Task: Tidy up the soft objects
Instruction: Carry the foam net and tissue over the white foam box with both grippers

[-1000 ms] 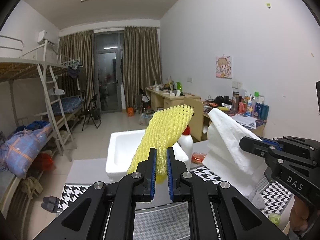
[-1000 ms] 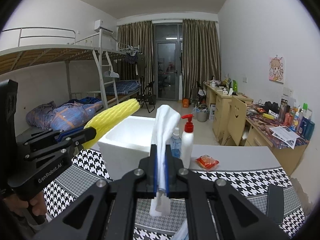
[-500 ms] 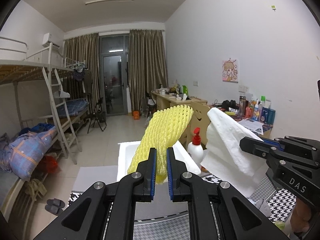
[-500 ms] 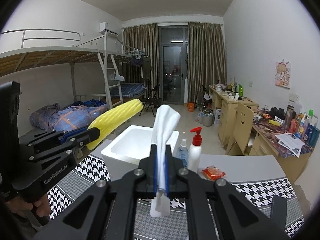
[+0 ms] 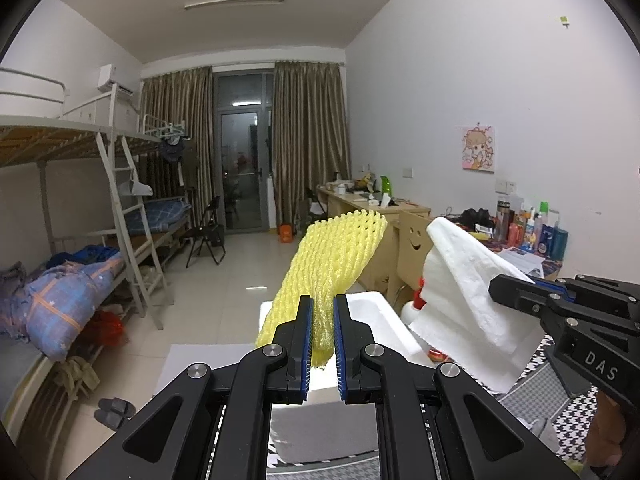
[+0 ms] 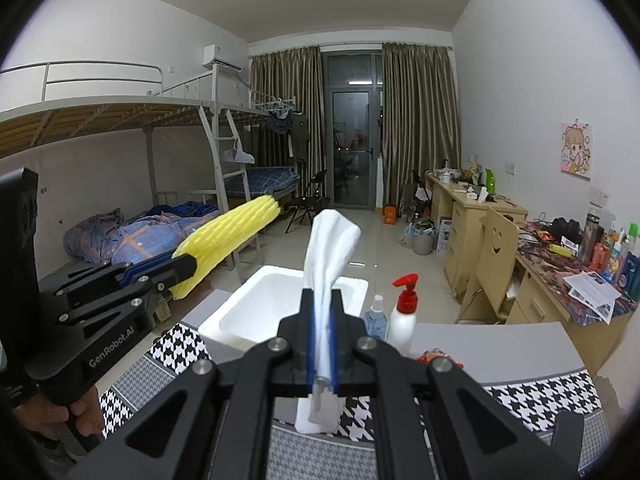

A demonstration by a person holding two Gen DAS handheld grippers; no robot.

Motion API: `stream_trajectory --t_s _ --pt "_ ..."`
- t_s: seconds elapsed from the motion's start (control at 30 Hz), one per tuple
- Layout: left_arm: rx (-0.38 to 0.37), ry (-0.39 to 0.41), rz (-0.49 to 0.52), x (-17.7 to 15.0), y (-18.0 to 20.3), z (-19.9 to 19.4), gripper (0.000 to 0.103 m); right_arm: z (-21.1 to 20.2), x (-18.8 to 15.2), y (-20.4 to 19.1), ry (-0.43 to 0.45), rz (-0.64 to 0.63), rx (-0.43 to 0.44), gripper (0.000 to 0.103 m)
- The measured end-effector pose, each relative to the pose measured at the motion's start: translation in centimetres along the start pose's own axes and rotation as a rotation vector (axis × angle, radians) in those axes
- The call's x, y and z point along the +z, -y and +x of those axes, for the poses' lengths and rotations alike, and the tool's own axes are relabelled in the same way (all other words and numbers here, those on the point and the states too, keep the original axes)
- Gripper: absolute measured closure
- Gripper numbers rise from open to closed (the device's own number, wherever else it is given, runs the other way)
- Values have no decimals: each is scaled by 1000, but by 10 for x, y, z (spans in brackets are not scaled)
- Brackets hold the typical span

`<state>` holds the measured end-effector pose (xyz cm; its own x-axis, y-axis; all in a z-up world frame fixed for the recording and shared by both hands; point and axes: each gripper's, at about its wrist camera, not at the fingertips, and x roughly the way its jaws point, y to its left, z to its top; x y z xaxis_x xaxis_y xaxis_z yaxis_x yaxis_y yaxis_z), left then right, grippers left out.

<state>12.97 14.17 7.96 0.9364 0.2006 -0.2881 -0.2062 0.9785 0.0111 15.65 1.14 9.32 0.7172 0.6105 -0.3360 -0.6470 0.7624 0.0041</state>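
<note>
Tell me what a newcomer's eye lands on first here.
The yellow foam net sleeve, clamped upright in the left hand-held gripper, stands out first. Beside it, the right hand-held gripper pinches a white soft cloth. Both hang over the open white foam box on the houndstooth-patterned table.

The foam box sits on the table, two bottles apparently just right of it.

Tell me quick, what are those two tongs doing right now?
Left tongs: closed on the yellow foam fruit net.
Right tongs: closed on the white paper towel.
</note>
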Motion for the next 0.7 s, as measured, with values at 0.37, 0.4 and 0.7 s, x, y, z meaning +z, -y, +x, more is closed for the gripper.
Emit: stream_trajectory --t_s 0.37,0.4,0.7 --pt "58 -15 -16 0 -25 12 93 26 10 -10 -24 -32 9 95" --pt "62 -17 -19 0 -27 13 93 28 10 -10 -27 -33 12 94" --pt "100 -33 -29 -5 -40 15 93 45 16 -19 -51 -45 38 94"
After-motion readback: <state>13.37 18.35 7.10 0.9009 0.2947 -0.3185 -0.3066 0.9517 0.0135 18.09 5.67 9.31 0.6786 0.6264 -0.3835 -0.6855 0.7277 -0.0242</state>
